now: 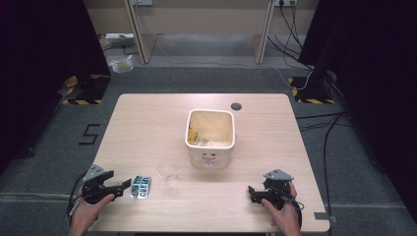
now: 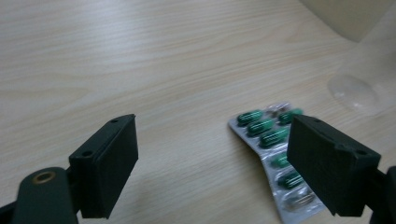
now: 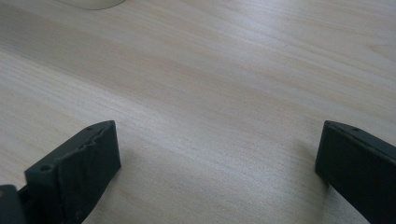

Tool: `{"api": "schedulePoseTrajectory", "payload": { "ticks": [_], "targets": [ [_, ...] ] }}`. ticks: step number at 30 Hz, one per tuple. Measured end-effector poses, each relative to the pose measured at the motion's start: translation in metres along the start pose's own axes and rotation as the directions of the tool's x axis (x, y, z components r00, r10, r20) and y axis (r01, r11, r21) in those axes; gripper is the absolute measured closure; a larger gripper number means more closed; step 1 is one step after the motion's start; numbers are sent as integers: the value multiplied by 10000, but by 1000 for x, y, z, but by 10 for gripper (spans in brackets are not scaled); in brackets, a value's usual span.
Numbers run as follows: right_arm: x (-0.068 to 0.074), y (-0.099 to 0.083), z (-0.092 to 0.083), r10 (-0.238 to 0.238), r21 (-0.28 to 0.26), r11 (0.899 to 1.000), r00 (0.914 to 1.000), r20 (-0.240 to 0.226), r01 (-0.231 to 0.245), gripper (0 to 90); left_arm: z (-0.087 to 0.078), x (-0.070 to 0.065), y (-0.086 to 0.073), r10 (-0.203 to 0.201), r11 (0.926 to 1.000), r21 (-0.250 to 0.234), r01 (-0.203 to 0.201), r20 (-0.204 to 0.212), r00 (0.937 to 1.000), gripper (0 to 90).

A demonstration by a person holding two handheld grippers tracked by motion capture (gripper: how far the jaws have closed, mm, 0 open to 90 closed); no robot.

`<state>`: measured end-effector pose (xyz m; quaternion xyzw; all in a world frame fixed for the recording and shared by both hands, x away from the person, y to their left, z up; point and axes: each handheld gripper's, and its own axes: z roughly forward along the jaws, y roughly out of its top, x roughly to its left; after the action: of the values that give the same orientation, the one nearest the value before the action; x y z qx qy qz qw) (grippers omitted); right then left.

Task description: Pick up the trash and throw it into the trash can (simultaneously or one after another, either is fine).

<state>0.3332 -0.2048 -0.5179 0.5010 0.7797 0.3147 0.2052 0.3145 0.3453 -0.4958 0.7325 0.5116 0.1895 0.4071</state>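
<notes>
The left gripper (image 1: 127,185) is seen at the lower left of the high view, its jaws spread wide with nothing between them. The blister pack (image 1: 140,187) lies flat on the table (image 1: 147,128) just right of that gripper's tips, left of the clear cup (image 1: 168,172) and below and left of the white bin (image 1: 210,135). In the left gripper view the pack (image 2: 273,140) sits in the lower right, partly hidden behind the right-hand jaw rather than centred in the gap.

The right gripper (image 1: 252,192) is held low at the lower right of the high view, also spread, with bare tabletop between its jaws.

Several things could go wrong from here. Because the pack lies off to one side of the left gripper's gap, a closing could catch only its edge, or the pack could be pushed along the smooth table instead of being gripped. A flat, thin foil sheet is hard to get under, so the jaws might scrape the wood and close on nothing. If pinched at a corner, the pack could bend or swing. The light cup stands near and could be knocked over by a wide sweep toward the bin.
</notes>
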Motion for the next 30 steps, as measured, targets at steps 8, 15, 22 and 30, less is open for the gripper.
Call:
{"api": "schedulePoseTrajectory", "payload": {
  "ticks": [8, 15, 22, 30],
  "targets": [
    [0, 0, 0, -3, 0, 10000, 10000, 1, 3, 1, 2, -19, 2, 132, 9999, 3, -132, 259, 9996, 165],
    [0, 0, 0, -1, 1, 10000, 10000, 1, 1, 1, 8, -34, -1, 372, 9992, 119, -373, 66, 9993, 159],
    [0, 0, 0, -2, -3, 10000, 10000, -2, 2, 1, 12, -44, -6, 464, 9986, 242, -466, 112, 9989, 159],
    [0, 0, 0, -48, -18, 10000, 10000, -24, 48, 1, 18, -52, -5, 649, 9973, 370, -639, -274, 9975, 156]
  ]
}}
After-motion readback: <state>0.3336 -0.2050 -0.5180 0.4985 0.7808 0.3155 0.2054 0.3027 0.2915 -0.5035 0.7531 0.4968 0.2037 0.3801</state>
